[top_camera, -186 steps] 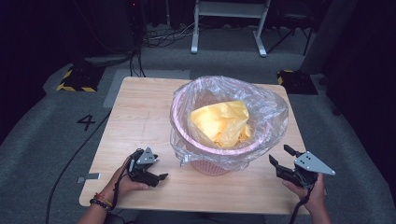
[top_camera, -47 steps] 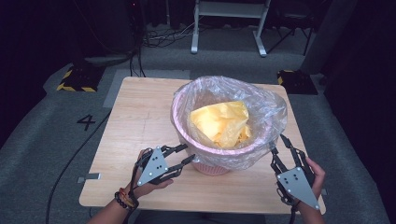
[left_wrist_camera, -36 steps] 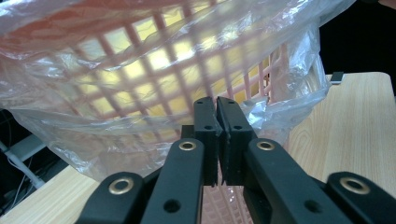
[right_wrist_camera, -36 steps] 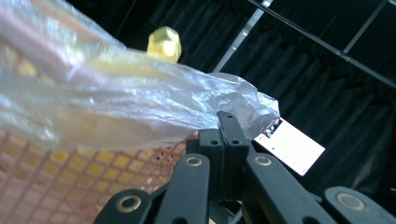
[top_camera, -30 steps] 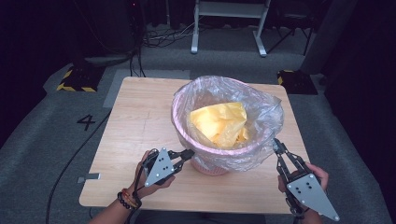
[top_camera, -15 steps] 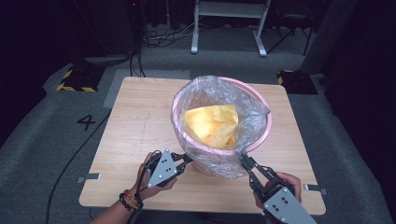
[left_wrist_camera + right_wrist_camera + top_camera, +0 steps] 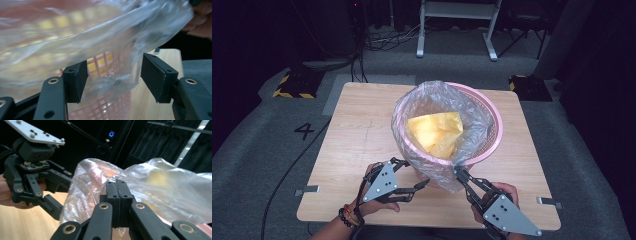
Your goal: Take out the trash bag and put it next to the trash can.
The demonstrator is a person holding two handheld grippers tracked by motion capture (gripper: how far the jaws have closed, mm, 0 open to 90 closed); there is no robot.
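Bag: your clear plastic bag (image 7: 439, 107) lines the pink basket (image 7: 493, 131) and stands loose above its rim; its near edge hangs over the front of the basket toward you.
Basket: it sits on the wooden table (image 7: 357, 135), right of the middle, with a crumpled yellow sheet (image 7: 435, 131) inside the bag.
Right hand-held gripper: your right hand-held gripper (image 7: 458, 171) is at the near right of the basket, jaws pressed together on the hanging edge of the bag. In the right gripper view the two black pads meet flat with the film caught between them (image 7: 116, 195), and the bag bunches up and away from that pinch.
Left hand-held gripper: your left hand-held gripper (image 7: 424, 183) lies low at the near left of the basket, pointing toward the bag's hanging fold. Its jaws have just been opening and now stand spread. In the left gripper view the film (image 7: 110, 82) hangs in the gap between the pads, in front of the basket's lattice wall, and neither pad presses on it.
Spacing: the tips of your two grippers are near each other under the front of the basket, with the pulled fold of bag between them.
Hands: both your hands rest near the table's front edge, the left wrist wearing a beaded band (image 7: 343, 218).
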